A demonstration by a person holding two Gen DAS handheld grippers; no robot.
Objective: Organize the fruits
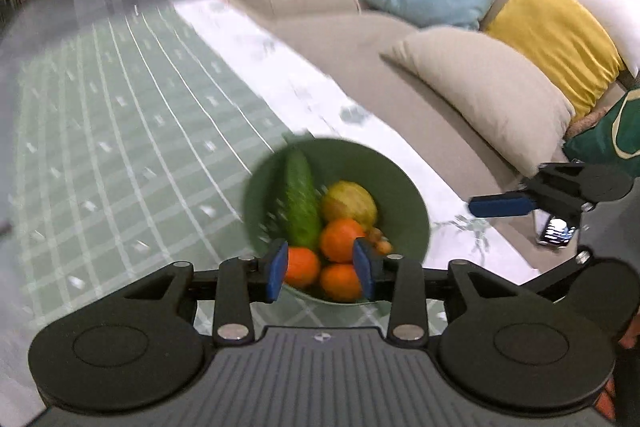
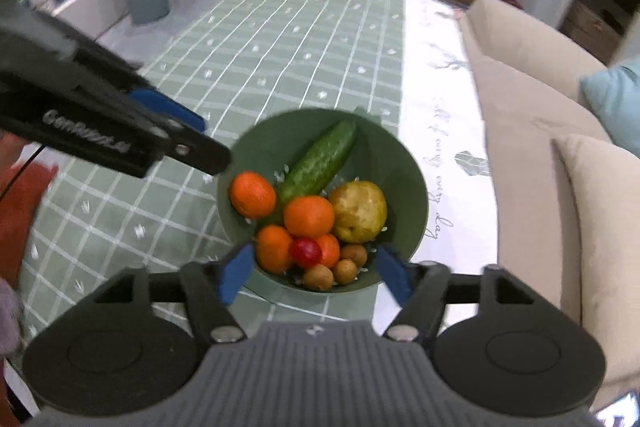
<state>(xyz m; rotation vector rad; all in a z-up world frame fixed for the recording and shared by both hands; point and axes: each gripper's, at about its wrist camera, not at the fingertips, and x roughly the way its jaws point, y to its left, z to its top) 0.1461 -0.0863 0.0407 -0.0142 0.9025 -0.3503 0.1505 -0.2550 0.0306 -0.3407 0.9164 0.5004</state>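
1. The deep green plastic bowl (image 2: 404, 187) sits on the tabletop (image 2: 280, 47), on its green checked cloth near the white border strip, with the beige sofa (image 2: 520, 75) just beyond.
2. Inside it we see a long dark green cucumber (image 2: 320, 159) leaning toward the far wall, a yellow-green pear (image 2: 359, 211), several round oranges (image 2: 309, 215), a small red fruit (image 2: 306, 253) and a few small brown round fruits (image 2: 318, 277) at the near wall.
3. We judge the fruits already gathered, so the step in hand is to draw both tools clear. To do it well, we lift straight up and away, keeping the fingers off the rim so the bowl is not tipped or dragged across the cloth.
4. The right tool (image 2: 316, 277) hangs above the near side of the bowl, aimed steeply down; its blue pads stand wide apart and hold nothing.
5. The left tool (image 1: 322, 269) also tilts down over the bowl from the other side. Its pads are partly open with nothing between them; the oranges seen in the gap lie below in the bowl.
6. Each tool shows in the other's view, near the bowl but apart from it.
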